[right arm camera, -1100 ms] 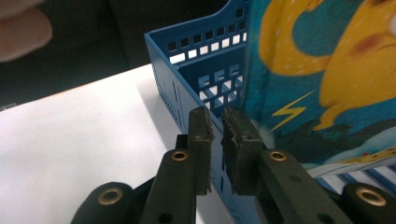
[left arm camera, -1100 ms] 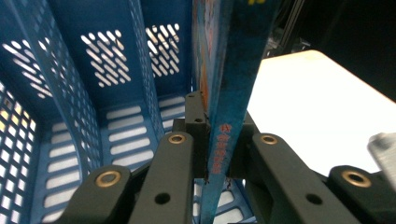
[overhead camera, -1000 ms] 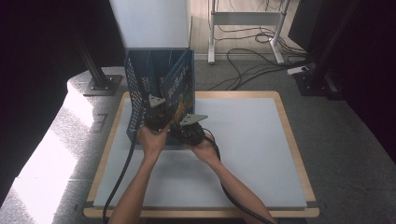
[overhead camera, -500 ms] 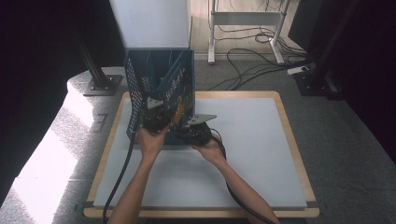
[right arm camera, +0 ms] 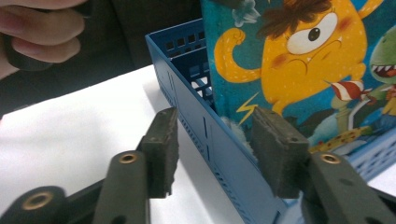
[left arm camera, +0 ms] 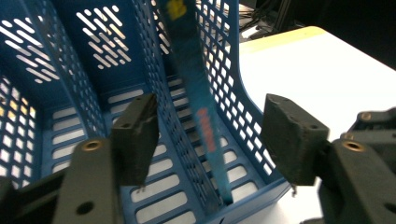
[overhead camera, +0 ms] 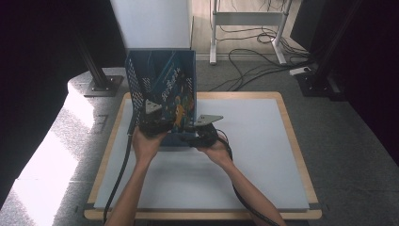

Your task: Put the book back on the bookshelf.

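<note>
Left jaws: the left gripper point(left arm camera: 212, 140) has just been opening; its 2 pads stand apart, with the book's thin edge and a rack divider in the gap between them, neither pad pressing on either.
Right jaws: the right gripper point(right arm camera: 217, 149) has also just been opening; its pads stand apart astride the rack's low front wall, gripping nothing.
Book: the picture book point(overhead camera: 176, 96) stands in the rightmost slot of the blue file rack point(overhead camera: 136, 80), leaning, its cartoon cover point(right arm camera: 303, 60) facing the right gripper.
Rack: it sits at the far left of the white tabletop point(overhead camera: 263, 155), open toward the person.
Hands: the left hand point(overhead camera: 147, 143) and the right hand point(overhead camera: 214, 150) sit just in front of the rack.
Handling: the book looks thin, light and fairly stiff, likely with a glossy, slippery cover; it could tip or slide if nudged.
Where to hold: best taken by the free upper edge or spine, jaws flat across both covers, clear of the lattice walls.
</note>
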The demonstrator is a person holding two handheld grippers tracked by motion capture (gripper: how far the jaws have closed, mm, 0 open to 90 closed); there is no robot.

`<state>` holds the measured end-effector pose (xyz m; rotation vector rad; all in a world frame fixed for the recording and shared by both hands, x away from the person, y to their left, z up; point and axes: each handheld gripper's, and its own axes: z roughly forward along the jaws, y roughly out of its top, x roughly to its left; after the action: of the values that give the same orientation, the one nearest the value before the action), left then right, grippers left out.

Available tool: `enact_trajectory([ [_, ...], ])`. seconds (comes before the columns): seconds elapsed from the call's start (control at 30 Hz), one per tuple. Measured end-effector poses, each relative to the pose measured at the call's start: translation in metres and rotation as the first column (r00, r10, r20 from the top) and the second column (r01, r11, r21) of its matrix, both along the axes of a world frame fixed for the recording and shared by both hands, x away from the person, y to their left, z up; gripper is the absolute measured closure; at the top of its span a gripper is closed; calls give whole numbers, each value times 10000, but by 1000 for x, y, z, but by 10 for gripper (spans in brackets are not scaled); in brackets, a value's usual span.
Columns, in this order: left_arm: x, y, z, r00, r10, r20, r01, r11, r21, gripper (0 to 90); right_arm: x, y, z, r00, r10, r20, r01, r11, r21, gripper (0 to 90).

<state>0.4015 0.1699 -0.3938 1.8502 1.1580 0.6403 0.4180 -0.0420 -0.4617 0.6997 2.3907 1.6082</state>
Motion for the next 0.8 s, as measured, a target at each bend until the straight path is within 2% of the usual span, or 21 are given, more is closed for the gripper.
enact_trajectory([
  [0.17,-8,10,2,9997,-221,144,227,9988,-442,200,-2,-6,0,10000,12,68,-11,9998,-194,440],
  [0.3,-15,13,2,9989,-444,155,451,9977,-508,154,-4,-12,2,9999,-38,158,42,9996,-276,402],
  [0.5,-24,13,0,9953,-959,94,962,9946,-380,127,-5,-20,5,9993,-43,358,64,9983,-587,328],
  [0.7,-30,13,-3,9917,-1282,-11,1281,9911,-351,74,-9,-28,7,9985,-96,543,149,9952,-967,270],
  [0.73,-31,13,-3,9911,-1328,12,1328,9906,-317,52,-10,-33,9,9978,-150,641,218,9941,-1065,240],
  [0.8,-33,14,-4,9899,-1417,16,1417,9896,-227,44,-11,-35,9,9978,-179,637,246,9940,-1064,230],
])
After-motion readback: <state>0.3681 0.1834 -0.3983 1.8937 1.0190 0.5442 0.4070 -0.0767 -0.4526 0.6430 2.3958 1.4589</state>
